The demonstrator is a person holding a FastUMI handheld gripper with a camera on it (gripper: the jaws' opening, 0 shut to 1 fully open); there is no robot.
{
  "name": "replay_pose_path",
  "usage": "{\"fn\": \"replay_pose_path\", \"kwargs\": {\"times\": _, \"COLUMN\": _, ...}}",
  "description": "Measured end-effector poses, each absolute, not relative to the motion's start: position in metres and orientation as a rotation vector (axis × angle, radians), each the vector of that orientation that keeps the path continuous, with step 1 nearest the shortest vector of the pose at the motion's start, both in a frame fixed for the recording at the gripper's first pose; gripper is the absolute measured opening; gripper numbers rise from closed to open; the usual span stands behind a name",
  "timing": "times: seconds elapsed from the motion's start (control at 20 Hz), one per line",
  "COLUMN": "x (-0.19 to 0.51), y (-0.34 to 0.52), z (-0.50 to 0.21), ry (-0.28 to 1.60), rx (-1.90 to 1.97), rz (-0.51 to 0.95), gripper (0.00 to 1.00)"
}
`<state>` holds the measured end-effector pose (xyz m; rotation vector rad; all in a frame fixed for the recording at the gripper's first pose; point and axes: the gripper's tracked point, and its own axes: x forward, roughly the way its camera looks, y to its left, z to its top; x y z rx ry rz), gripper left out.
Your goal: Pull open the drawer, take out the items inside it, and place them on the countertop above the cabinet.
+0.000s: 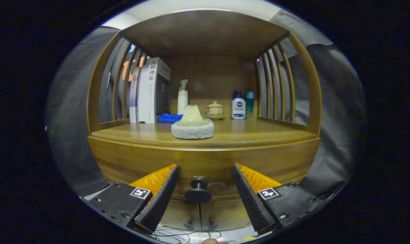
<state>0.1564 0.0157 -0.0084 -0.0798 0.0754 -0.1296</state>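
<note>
A wooden cabinet faces me, its closed drawer front (205,162) carrying a dark round knob (198,194). My gripper (205,167) is open, and the knob sits between the two fingers without touching either one. The countertop (259,134) above the drawer holds a round scrubbing pad with a pale handle (193,126) near its front edge. What lies inside the drawer is hidden.
On the countertop stand several upright books (150,91) at the left, a blue cloth (169,118), a white spray bottle (182,96), a small lidded cup on a saucer (214,110), a pump bottle (238,105) and a teal bottle (250,104). Slatted sides and a roof enclose the shelf.
</note>
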Motion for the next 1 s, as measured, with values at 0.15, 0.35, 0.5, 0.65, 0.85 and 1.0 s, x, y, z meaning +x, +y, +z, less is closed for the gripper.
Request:
{"fn": "replay_pose_path", "kwargs": {"times": 0.15, "x": 0.125, "y": 0.013, "z": -0.004, "ry": 0.048, "rx": -0.049, "rz": -0.116, "gripper": 1.0}}
{"fn": "replay_pose_path", "kwargs": {"times": 0.35, "x": 0.074, "y": 0.018, "z": -0.008, "ry": 0.042, "rx": -0.034, "rz": -0.098, "gripper": 1.0}}
{"fn": "replay_pose_path", "kwargs": {"times": 0.5, "x": 0.041, "y": 0.022, "z": -0.012, "ry": 0.041, "rx": -0.041, "rz": -0.093, "gripper": 1.0}}
{"fn": "replay_pose_path", "kwargs": {"times": 0.65, "x": 0.019, "y": 0.023, "z": -0.01, "ry": 0.024, "rx": -0.051, "rz": -0.098, "gripper": 1.0}}
{"fn": "replay_pose_path", "kwargs": {"times": 0.85, "x": 0.002, "y": 0.021, "z": -0.016, "ry": 0.036, "rx": -0.056, "rz": -0.109, "gripper": 1.0}}
{"fn": "replay_pose_path", "kwargs": {"times": 1.0, "x": -0.004, "y": 0.016, "z": -0.022, "ry": 0.048, "rx": -0.041, "rz": -0.116, "gripper": 1.0}}
